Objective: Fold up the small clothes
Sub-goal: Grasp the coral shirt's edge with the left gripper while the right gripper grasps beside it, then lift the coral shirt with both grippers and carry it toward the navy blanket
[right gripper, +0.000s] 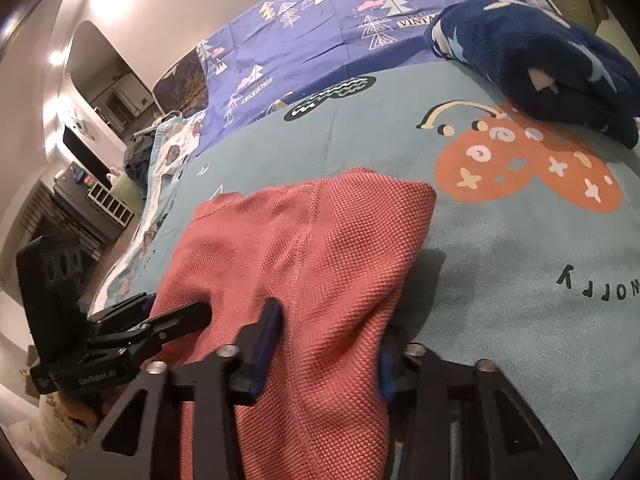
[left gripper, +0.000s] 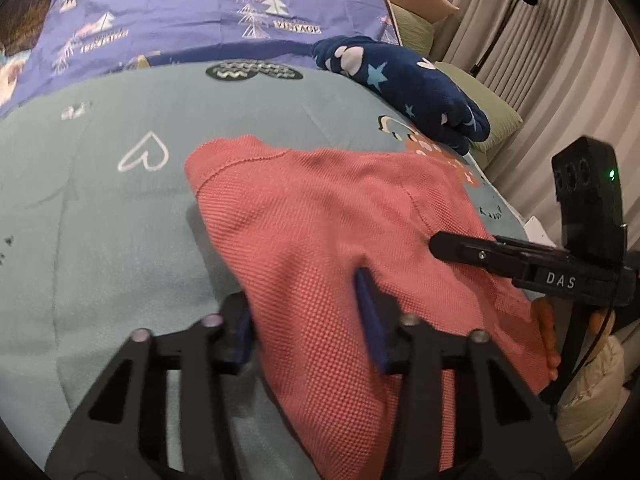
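While both claws worked at the near edge of a coral-pink waffle-knit garment [left gripper: 320,240], the left gripper [left gripper: 310,316] had its two blue-padded fingers spread wide, with a raised fold of the pink cloth lying between them; whether the pads actually pinched the cloth could not be told. The right gripper [right gripper: 328,332] stood the same way in its own view, fingers parted around a hump of the same knit, its grip likewise unclear. In the left view the right gripper's black fingers [left gripper: 472,250] reached in from the right side and rested against the garment. The garment lay partly folded and rumpled on a teal fleece blanket [left gripper: 120,220] printed with a white heart outline [left gripper: 144,154] and an orange mushroom-like shape [right gripper: 532,168]. Beyond it, touching the blanket's far edge, sat a navy plush item with stars and paw prints [left gripper: 404,88]. Farther back spread a purple sheet with tree prints [left gripper: 192,12].
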